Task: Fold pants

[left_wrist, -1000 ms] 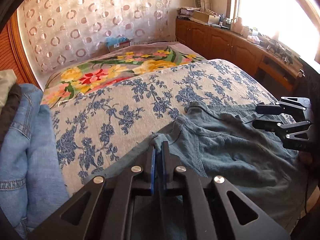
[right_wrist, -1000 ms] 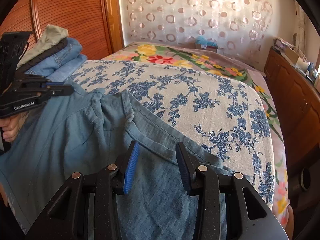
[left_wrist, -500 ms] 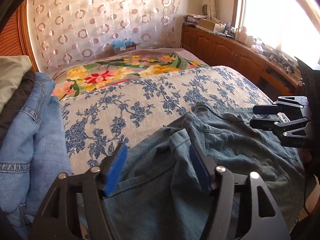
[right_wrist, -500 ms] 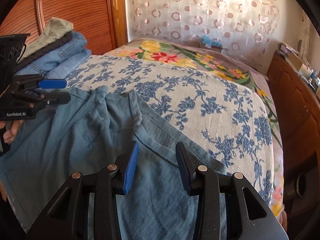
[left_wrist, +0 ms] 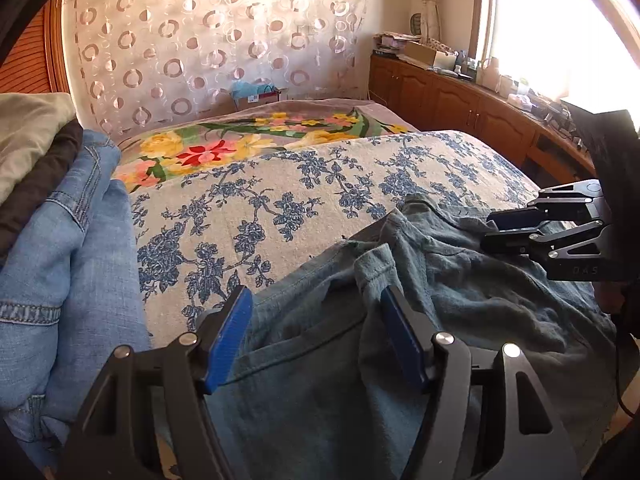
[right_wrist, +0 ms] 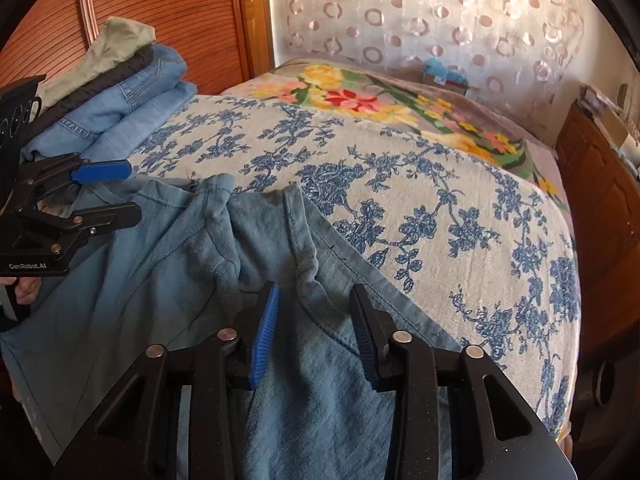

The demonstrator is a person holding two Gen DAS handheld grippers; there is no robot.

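Note:
A pair of faded blue-green pants [left_wrist: 460, 304] lies rumpled on the bed's near edge; it also shows in the right wrist view [right_wrist: 168, 280]. My left gripper [left_wrist: 316, 312] is open just above the pants' left part, with a raised fold of cloth between its jaws. It also shows in the right wrist view [right_wrist: 116, 192], open. My right gripper [right_wrist: 314, 304] is open over a ridge of cloth near the waistband. It shows in the left wrist view [left_wrist: 496, 226] at the right, above the pants.
The bed has a blue-flowered cover [left_wrist: 320, 184] and a bright floral blanket [left_wrist: 248, 136] behind. A stack of folded jeans and clothes [right_wrist: 116, 84] lies at the bed's left side [left_wrist: 52, 240]. Wooden cabinets [left_wrist: 460, 100] line the right wall.
My left gripper was shut on a fold of the pants one second ago; it has opened and let the cloth go. The right gripper stays open over the pants.

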